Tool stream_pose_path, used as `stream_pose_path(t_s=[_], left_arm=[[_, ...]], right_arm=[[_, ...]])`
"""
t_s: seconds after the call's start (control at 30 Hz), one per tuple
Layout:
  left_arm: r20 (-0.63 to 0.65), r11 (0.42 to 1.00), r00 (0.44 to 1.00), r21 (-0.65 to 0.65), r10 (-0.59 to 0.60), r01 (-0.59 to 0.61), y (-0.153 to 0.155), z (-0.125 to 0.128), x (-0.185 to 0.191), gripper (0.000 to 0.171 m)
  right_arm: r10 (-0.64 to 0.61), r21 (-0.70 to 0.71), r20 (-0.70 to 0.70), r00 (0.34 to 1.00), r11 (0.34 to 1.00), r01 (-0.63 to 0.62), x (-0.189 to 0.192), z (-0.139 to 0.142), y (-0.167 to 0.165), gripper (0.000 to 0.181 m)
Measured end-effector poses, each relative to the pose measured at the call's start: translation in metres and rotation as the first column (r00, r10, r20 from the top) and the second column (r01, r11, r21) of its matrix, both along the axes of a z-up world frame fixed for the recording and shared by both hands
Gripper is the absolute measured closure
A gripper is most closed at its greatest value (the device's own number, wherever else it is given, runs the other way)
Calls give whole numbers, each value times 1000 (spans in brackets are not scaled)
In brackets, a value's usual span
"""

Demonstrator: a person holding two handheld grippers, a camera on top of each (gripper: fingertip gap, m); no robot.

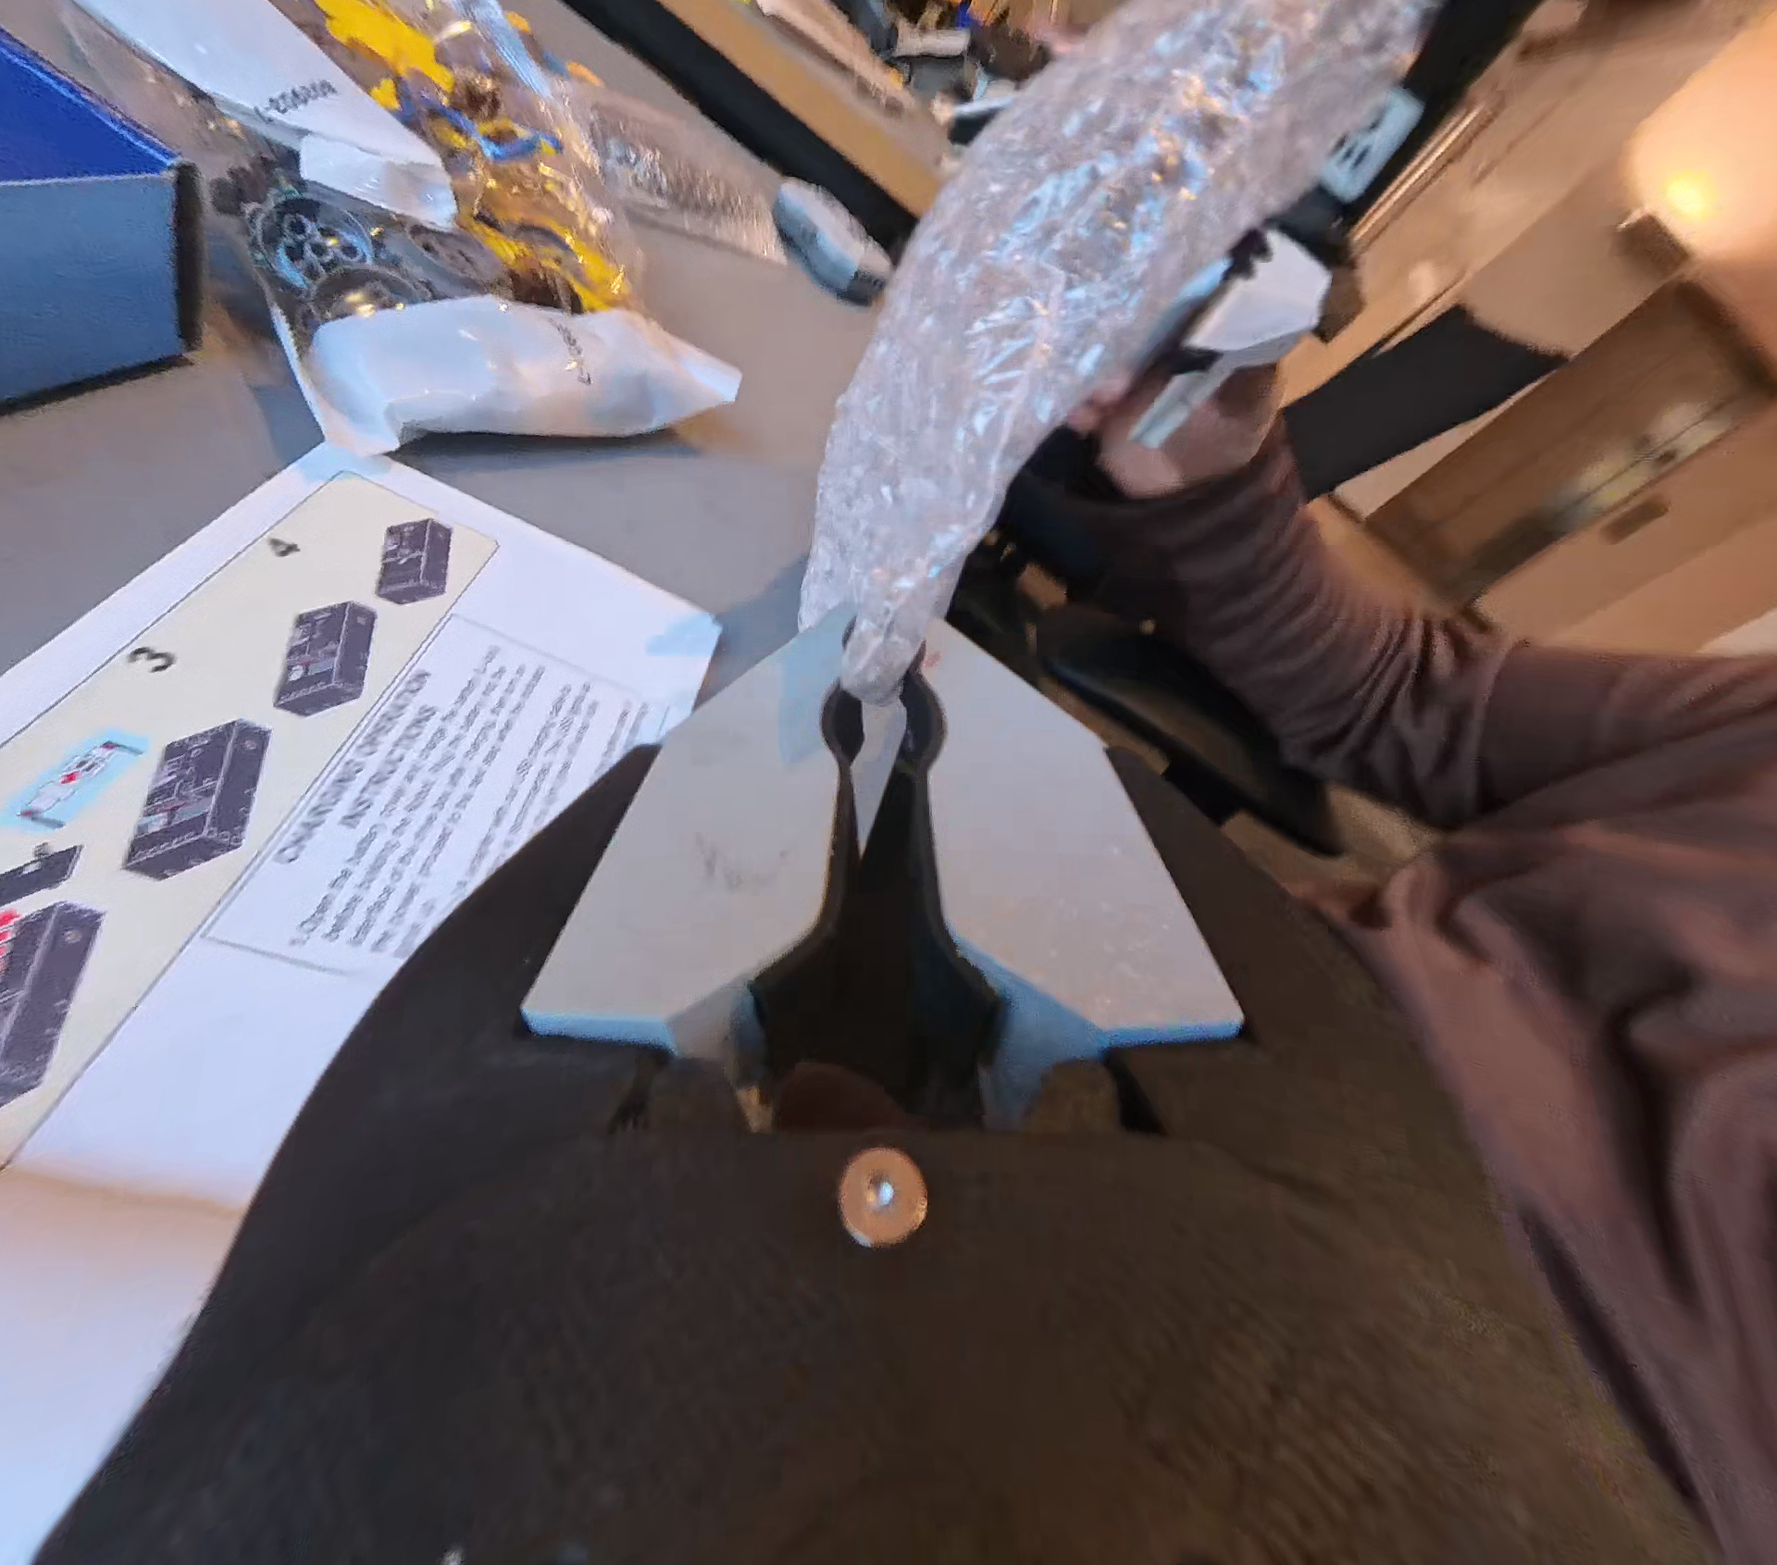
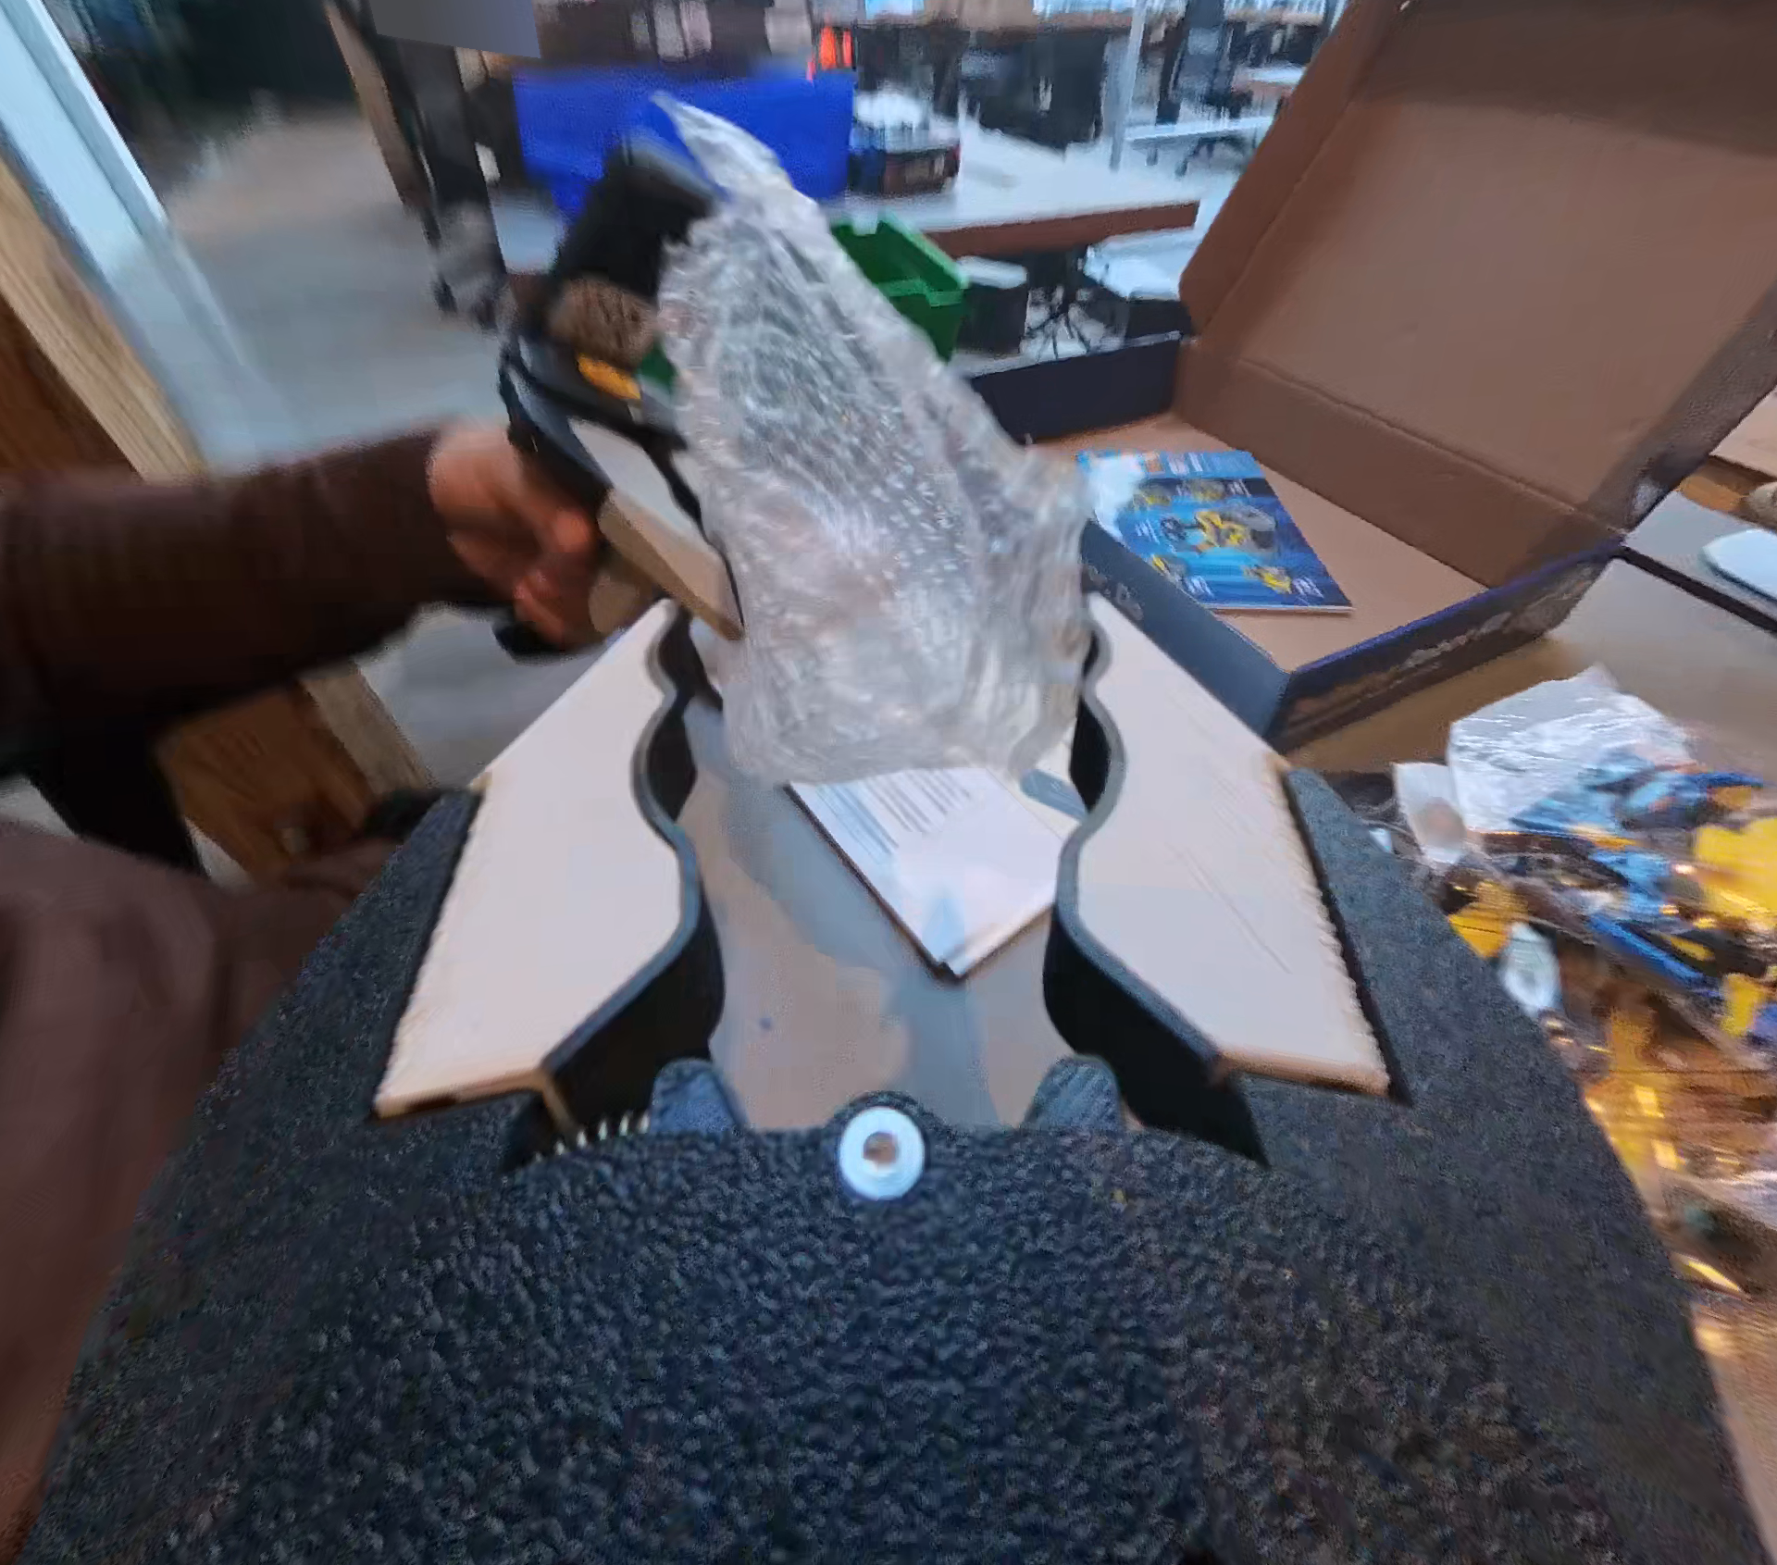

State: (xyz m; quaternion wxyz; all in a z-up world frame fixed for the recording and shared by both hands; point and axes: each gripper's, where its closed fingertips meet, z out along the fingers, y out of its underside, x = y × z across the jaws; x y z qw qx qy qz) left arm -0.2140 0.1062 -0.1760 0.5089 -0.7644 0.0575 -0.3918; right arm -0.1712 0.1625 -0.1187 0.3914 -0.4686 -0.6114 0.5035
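Your left claw (image 1: 880, 687) is pressed together on the bottom corner of a bubble-wrap bag (image 1: 1087, 250), pinching only a thin fold of film. Your right claw (image 2: 880, 653) is spread wide, its jaws on either side of the same bag's lower end without closing on it. The bag hangs in the air above the table (image 1: 144, 480), stretched between the two tools, and whether anything is inside it cannot be told through the crinkled film.

That small bite is the weak point: film is slippery, so a tug from either side could pull the corner free or tear it, and the bag would drop onto the instruction sheet (image 1: 317, 711) lying beneath it. If your right claw closes off-centre it may catch only a loose edge.

Beyond the bag, to its right in the right wrist view, stands an open cardboard box (image 2: 1500, 288) with its lid up, holding a blue booklet (image 2: 1212, 528). Nearer you on that side lie clear plastic bags (image 2: 1615, 875) filled with yellow, blue and black toy parts.
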Motion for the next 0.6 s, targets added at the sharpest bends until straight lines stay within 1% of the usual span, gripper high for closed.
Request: stream_pose_path(t_s=[0.07, 0.13, 0.2, 0.23, 0.27, 0.3, 0.33, 0.4, 0.43, 0.5, 0.57, 0.6], left_arm=[[102, 1000, 995, 21, -19, 17, 1, 10, 7, 171], [193, 999, 981, 28, -32, 27, 2, 17, 16, 171], [260, 998, 964, 26, -57, 52, 4, 19, 27, 171], [281, 997, 957, 16, -71, 69, 4, 18, 33, 171], [291, 997, 953, 5, -80, 82, 4, 16, 38, 171], [290, 995, 953, -8, -88, 94, 5, 13, 42, 171], [279, 994, 955, -16, -100, 109, 4, 11, 44, 165], [208, 994, 973, -19, -100, 106, 4, 6, 38, 139], [142, 996, 986, -8, -85, 87, 3, 4, 32, 132], [10, 999, 999, 12, -47, 47, 2, 5, 19, 109], [-83, 997, 995, 48, -53, 57, -3, 10, 17, 105], [-104, 996, 992, 59, -68, 74, -6, 12, 20, 102]], right_arm=[[-6, -127, -46, 999, 992, 0, 2, 9, 6, 102], [-16, -189, -45, 999, 982, 8, 2, 4, 13, 103], [11, -238, -57, 998, 971, -24, 1, 2, 8, 107], [27, -259, -67, 997, 965, -43, 1, 2, 5, 114], [37, -264, -76, 996, 963, -56, 1, 3, 2, 134], [42, -254, -81, 996, 965, -62, 2, 2, 0, 163], [45, -238, -77, 996, 969, -62, 3, 1, 0, 176], [55, -226, -31, 998, 972, -61, 6, -4, 0, 176], [65, -221, -11, 998, 973, -66, 8, -6, -1, 177], [124, -220, -7, 992, 968, -123, 15, -4, -12, 177], [214, -244, 4, 977, 948, -206, 20, -5, -29, 177], [245, -254, 23, 969, 939, -231, 21, -8, -36, 177]])
